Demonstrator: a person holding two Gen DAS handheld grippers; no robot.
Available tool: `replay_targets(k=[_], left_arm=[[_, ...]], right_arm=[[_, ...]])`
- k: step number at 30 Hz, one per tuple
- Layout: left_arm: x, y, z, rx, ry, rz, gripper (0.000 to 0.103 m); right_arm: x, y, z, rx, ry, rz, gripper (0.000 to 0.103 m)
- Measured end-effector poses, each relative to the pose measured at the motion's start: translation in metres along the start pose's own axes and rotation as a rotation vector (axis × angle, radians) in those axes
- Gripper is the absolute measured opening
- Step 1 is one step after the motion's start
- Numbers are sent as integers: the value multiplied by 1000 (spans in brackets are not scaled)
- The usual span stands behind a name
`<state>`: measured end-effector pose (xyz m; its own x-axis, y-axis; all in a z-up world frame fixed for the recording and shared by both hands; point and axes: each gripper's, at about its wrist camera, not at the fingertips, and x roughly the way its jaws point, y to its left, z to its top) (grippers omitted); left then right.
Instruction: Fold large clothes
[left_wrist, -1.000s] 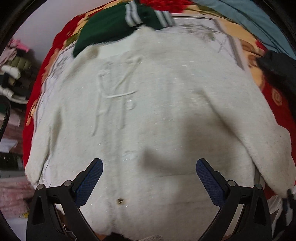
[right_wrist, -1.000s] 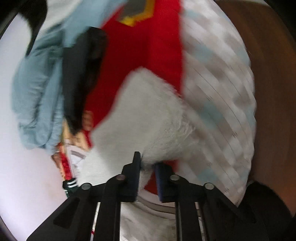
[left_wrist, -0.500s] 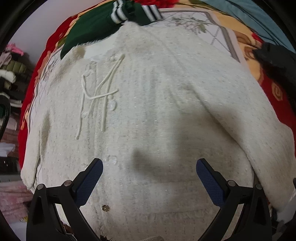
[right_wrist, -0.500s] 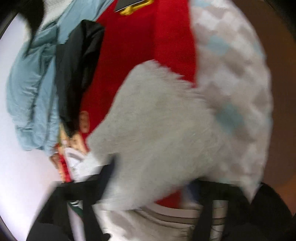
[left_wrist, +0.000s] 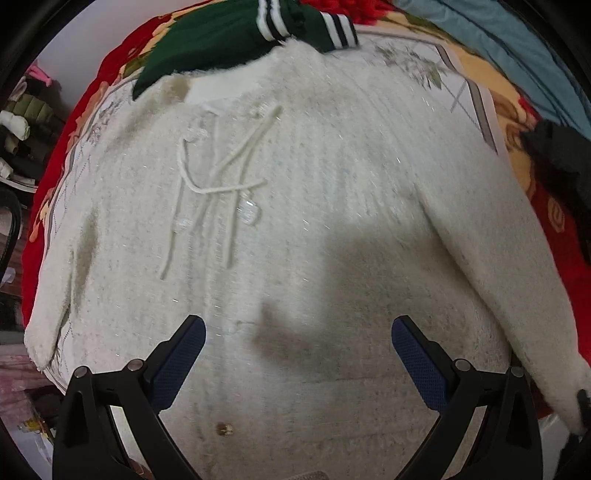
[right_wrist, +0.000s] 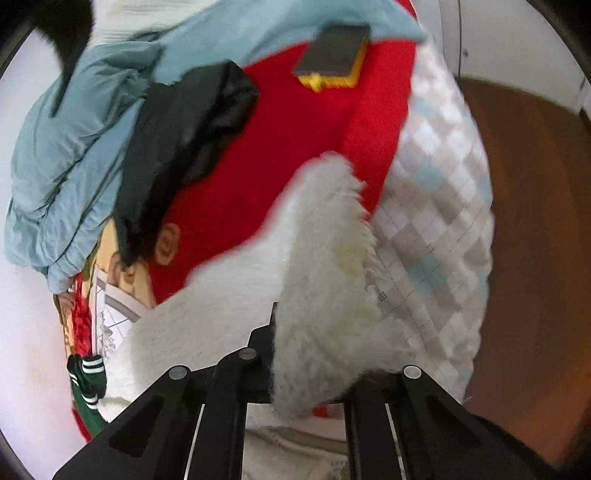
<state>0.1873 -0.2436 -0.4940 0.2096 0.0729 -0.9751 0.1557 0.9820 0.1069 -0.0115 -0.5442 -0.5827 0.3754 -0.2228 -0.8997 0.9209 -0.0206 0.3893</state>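
The white fuzzy cardigan (left_wrist: 314, 229) is the anchor for everything here. It lies face up and spread flat across the red floral blanket (left_wrist: 92, 110), taking up most of the bed, with a green striped garment (left_wrist: 221, 40) touching its collar and a black garment (right_wrist: 184, 125) just off its far sleeve.

The left gripper (left_wrist: 297, 363) hovers over the cardigan's lower front with its jaws spread wide, holding nothing. The right gripper (right_wrist: 306, 354) is at the cuff of the sleeve (right_wrist: 325, 266). Fluff bunches over the jaws and hides the right one, so I honestly can't tell whether it's got a pinch on the cuff.

Things I'd worry about, biggest first:

- If that cuff grip is only catching fuzz, the sleeve probably slips out mid-swing and flops back off the cardigan's side.
- Nothing pins the body, so pulling the sleeve across could drag the whole cardigan askew on the blanket.
- The drawstring (left_wrist: 221, 184) lies loose on the cardigan's chest. A sleeve folded over it may trap a lump or snag.
- The small button (left_wrist: 224, 428) near the cardigan's hem sits close to the left gripper and could catch.
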Motion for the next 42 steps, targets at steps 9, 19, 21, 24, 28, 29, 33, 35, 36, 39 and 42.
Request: replay_targets(k=[9,19,21,24,28,29,33,35,36,39,42], left_arm=[[-22,84,22,-105,-47,-8,103],[24,273,5,-392,-1,188,103],[39,315,-9,-465,33,234,103],[54,376,-33,-563,65,287,103],[58,437,-74,-684,103,307,103],[58,448,-84,-715,115,299,103],[62,497,-130,-861,155,215,103],[70,519,-148,-960,160,142,103],[74,530,-157,-1011,161,99,102],[98,561,-185,-1194,153,-50,102],[131,596,-209,-1389,127,-180,102]], right_arm=[[-67,156,-47,-295,-64,213,9],[-8,365,-276,-878,241,387,9],[20,390,-352,-1056,334,357,9],[54,398,-451,-1281,412,288,9],[94,387,-533,-1539,464,148,25],[99,384,-544,-1570,505,126,28],[75,385,-526,-1459,683,331,67],[57,382,-504,-1370,738,406,67],[52,380,-492,-1325,746,410,67],[57,372,-468,-1215,756,345,68],[75,361,-468,-1181,762,245,68]])
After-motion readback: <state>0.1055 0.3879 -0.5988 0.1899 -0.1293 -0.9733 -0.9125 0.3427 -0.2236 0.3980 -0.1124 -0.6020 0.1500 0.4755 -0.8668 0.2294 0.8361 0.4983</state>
